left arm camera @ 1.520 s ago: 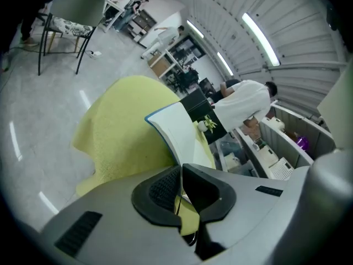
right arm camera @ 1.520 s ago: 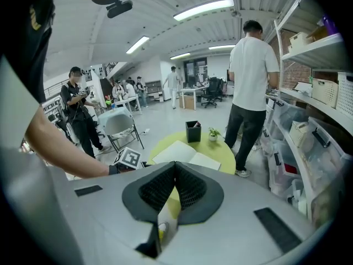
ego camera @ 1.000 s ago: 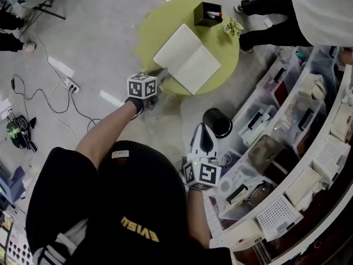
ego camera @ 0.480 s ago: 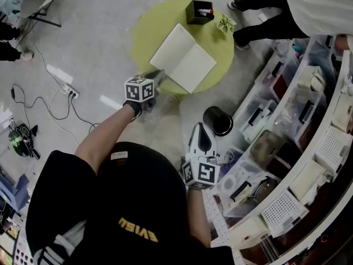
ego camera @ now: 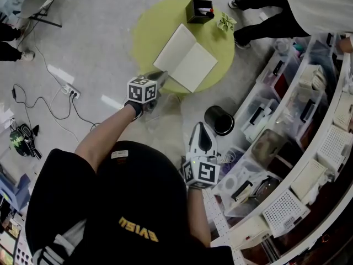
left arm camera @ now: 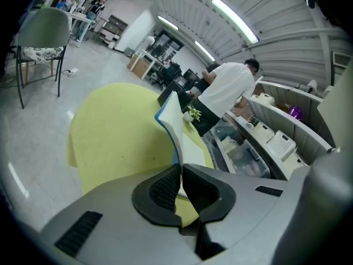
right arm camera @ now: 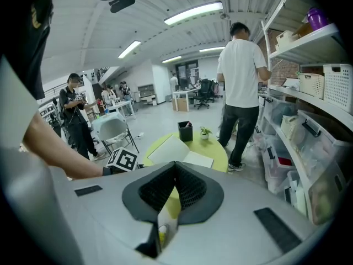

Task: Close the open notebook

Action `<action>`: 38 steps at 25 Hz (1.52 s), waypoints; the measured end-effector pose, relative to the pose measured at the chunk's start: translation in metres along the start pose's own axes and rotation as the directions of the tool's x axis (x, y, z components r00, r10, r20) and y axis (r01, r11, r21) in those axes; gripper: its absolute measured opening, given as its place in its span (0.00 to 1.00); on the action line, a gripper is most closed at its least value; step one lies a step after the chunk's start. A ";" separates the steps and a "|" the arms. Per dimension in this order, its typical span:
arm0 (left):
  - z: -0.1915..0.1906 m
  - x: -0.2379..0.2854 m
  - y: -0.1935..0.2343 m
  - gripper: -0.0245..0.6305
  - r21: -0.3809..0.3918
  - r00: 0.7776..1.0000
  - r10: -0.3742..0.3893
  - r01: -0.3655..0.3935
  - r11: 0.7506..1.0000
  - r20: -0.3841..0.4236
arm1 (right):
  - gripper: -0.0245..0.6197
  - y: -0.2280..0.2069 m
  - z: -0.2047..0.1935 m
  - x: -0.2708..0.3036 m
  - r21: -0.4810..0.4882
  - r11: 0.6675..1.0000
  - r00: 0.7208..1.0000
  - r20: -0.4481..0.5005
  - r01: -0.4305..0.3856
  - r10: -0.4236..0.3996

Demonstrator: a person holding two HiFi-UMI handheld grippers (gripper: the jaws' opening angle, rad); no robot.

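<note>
Notebook (left arm camera: 172,120): lifted edge pinched in left tool (left arm camera: 181,170) | right tool (right arm camera: 175,167): closed, empty, well apart

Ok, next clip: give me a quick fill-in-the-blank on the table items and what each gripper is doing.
The left gripper has its fingers shut on an edge of the ____.
The right gripper is shut and holds ____.
The notebook lies on a ____ table.
Beside the black pen holder stands a small potted ____.
Missing words: notebook; nothing; round; plant.
</note>
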State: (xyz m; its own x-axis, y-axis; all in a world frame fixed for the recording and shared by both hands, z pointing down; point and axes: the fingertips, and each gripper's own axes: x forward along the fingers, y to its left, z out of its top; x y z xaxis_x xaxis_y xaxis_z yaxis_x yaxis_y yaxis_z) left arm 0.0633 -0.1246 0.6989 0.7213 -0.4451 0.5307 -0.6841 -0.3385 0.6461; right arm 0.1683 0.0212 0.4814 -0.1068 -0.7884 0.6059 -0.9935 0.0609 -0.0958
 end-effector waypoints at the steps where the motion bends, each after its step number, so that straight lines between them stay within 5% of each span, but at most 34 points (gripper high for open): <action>1: -0.001 0.000 -0.001 0.08 0.002 1.000 -0.003 0.003 1.000 -0.002 | 0.04 0.000 0.000 0.000 0.001 1.000 1.000 0.001 0.001 -0.001; 38: -0.023 0.017 -0.036 0.08 0.119 0.992 -0.086 0.097 0.988 -0.092 | 0.04 -0.015 0.000 -0.005 0.043 0.998 0.999 0.031 0.040 -0.042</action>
State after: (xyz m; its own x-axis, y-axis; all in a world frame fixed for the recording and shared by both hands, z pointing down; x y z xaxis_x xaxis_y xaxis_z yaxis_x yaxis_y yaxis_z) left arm 0.1025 -0.1010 0.6973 0.7842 -0.3359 0.5217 -0.6193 -0.4762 0.6243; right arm 0.1839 0.0241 0.4804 -0.0642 -0.8087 0.5847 -0.9944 0.0026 -0.1056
